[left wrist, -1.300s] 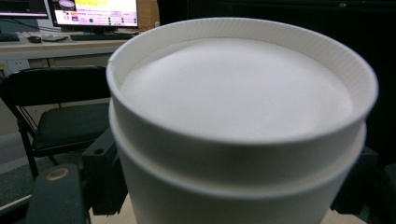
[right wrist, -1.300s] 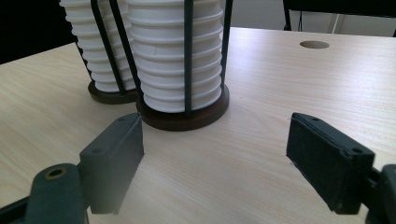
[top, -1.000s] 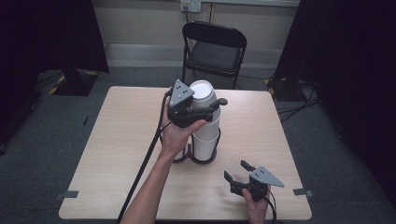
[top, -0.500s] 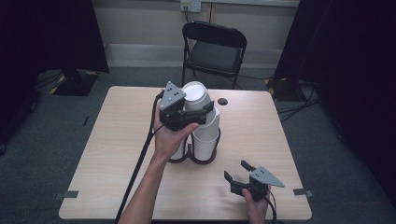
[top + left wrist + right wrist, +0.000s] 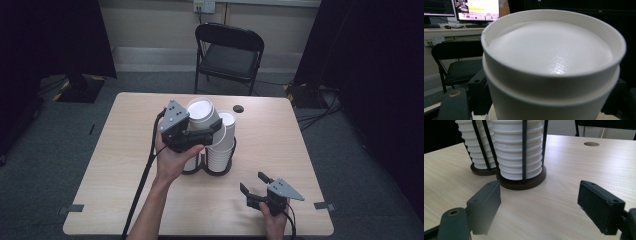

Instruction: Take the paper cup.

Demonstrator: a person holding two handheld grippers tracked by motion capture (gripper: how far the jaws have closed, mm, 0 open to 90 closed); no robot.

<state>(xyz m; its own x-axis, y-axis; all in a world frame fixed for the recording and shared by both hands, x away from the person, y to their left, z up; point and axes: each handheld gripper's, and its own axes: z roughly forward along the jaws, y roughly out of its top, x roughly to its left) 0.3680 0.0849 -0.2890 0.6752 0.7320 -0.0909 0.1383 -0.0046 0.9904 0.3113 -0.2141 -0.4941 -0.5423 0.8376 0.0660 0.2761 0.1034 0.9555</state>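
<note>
The left claw [image 5: 212,131] is clamped on a white paper cup [image 5: 202,114], bottom up and tilted, raised just above the two cup stacks in the black wire cup holder [image 5: 210,167] at the middle of the desk [image 5: 110,175]. In the left gripper view the cup's [image 5: 551,65] base fills the frame. The right claw [image 5: 254,184], its jaws apart and empty, rests low over the desk, nearer the person than the holder [image 5: 524,180] and well apart from it.

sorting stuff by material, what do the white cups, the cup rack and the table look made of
White cups: likely paper, matte with a faint woven sheen, rolled rims.
Cup rack: thin dark rods, probably metal, on round dark-brown bases, perhaps wood.
Table: pale wood-grain top, smooth, probably laminate.
</note>
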